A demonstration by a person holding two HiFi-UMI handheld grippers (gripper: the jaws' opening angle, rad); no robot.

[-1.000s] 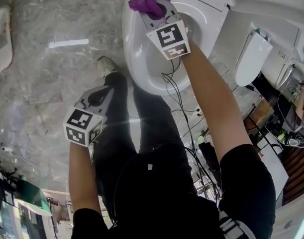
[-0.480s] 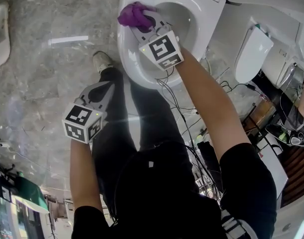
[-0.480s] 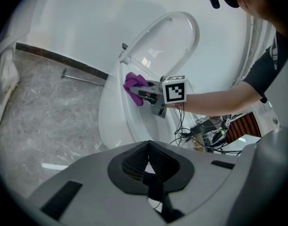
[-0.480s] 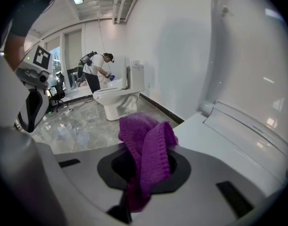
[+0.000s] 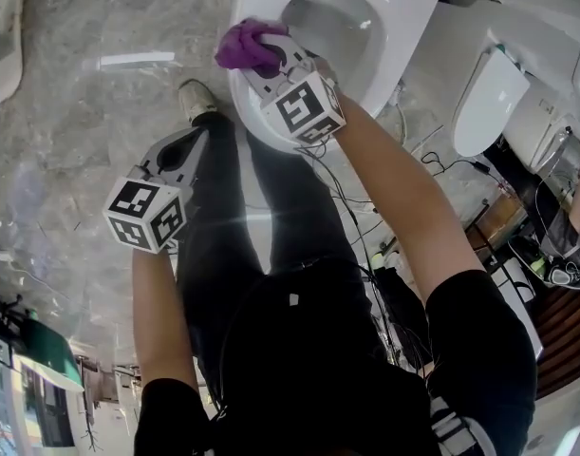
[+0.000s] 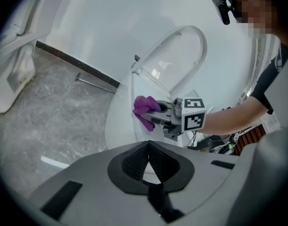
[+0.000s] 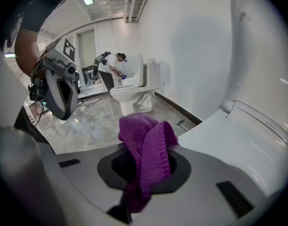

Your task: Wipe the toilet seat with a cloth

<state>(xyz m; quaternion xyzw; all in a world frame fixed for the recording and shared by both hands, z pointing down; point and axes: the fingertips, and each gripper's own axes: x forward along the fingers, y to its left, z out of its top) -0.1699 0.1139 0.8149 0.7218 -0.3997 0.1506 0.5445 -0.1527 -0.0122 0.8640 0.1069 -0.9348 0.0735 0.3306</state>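
The purple cloth (image 5: 240,46) is bunched in the jaws of my right gripper (image 5: 259,57), which is shut on it. It presses on the left side of the white toilet seat (image 5: 402,44). In the right gripper view the cloth (image 7: 146,145) hangs over the jaws, with the seat (image 7: 233,140) to the right. My left gripper (image 5: 187,142) hangs shut and empty over the person's leg, away from the toilet. From the left gripper view I see the cloth (image 6: 144,108) on the seat (image 6: 116,122) and the raised lid (image 6: 174,60).
A second white toilet (image 5: 484,103) stands to the right, and another toilet (image 6: 16,55) at the left wall. Cables (image 5: 365,218) trail on the grey marble floor. The person's shoe (image 5: 196,103) is beside the bowl. A metal rod (image 6: 89,81) lies by the wall.
My right gripper has slid the cloth along the seat's left rim toward the front of the bowl. The left gripper has only turned a little.
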